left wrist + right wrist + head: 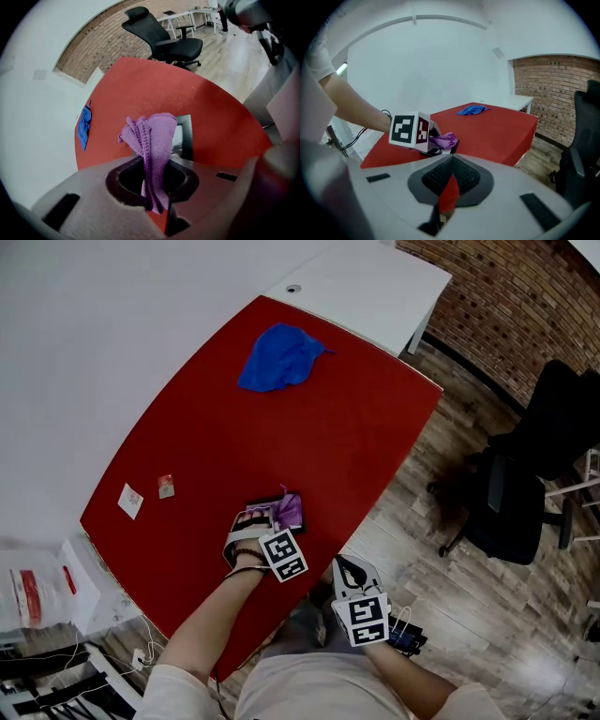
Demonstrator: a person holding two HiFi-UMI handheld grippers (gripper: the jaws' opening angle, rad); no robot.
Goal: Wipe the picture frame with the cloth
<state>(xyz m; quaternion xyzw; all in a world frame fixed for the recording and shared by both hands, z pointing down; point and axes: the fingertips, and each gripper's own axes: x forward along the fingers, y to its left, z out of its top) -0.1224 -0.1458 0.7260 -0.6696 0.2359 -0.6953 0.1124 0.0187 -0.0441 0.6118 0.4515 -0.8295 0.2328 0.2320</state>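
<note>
On the red table (281, 437) near its front edge lies a small black picture frame (257, 508). My left gripper (272, 518) sits right over it, shut on a folded purple cloth (291, 509). In the left gripper view the cloth (152, 136) stands bunched up between the jaws (152, 168), with the frame (187, 136) just behind it on the table. My right gripper (352, 577) hangs off the table's front edge, near my body. Its jaws (450, 161) meet at the tips and hold nothing. It looks toward the left gripper's marker cube (410, 130) and the purple cloth (445, 139).
A crumpled blue cloth (279, 357) lies at the table's far end. Two small packets (131, 500) (166, 486) sit near the left edge. A white desk (366, 287) adjoins the far end. A black office chair (525, 493) stands on the wood floor to the right.
</note>
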